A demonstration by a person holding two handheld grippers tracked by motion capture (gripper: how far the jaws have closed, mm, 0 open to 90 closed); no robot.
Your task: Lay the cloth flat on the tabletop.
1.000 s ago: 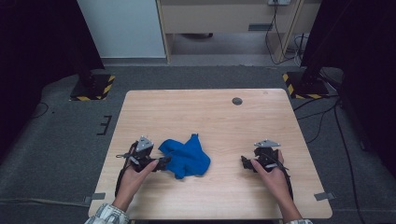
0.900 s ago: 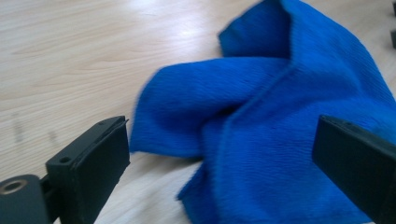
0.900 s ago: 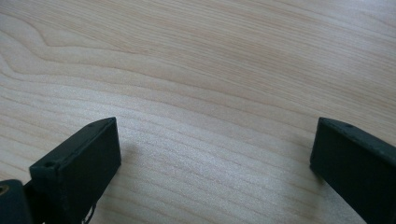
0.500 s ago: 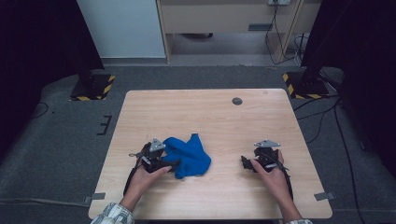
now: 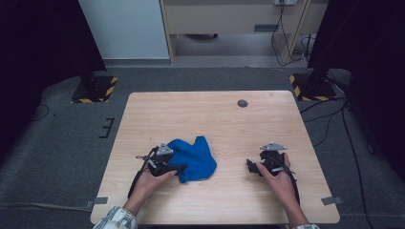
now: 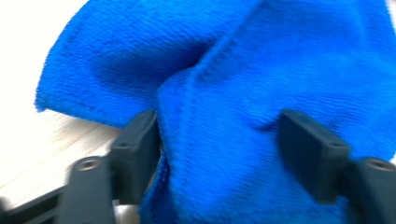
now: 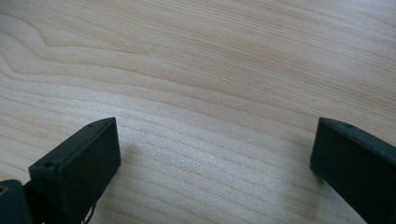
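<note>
We see a pale wooden counter [image 5: 286, 124] with a clear grain, standing on dark grey carpet; a small dark round disc [image 5: 242, 103] sits near its far edge, and beyond it a light cabinet and a white panel close off the room, with two black stands on yellow-and-black striped bases [image 5: 95, 90] at either far corner. A crumpled blue cloth [image 5: 196, 157] lies on the near left half of the counter. From the high view we make out the left hand-held gripper [image 5: 174, 167] pushed against the cloth's near-left edge, the person's left hand [image 5: 153, 179] behind it and a plaid cuff at the bottom edge. The left gripper view adds what the high view cannot resolve: a bunched fold of the blue cloth [image 6: 224, 116] sits between the two black jaws, which stand apart on either side of it and touch the fabric without pinching it flat, so we read this hand-held gripper as released around the cloth. The right hand-held gripper [image 5: 253, 167] rests low on the counter well apart from the cloth, pointing left toward it, with the right hand [image 5: 277, 179] angled in from the bottom edge. The right gripper view shows its jaws spread wide over bare wood grain [image 7: 210, 93], holding nothing.
</note>
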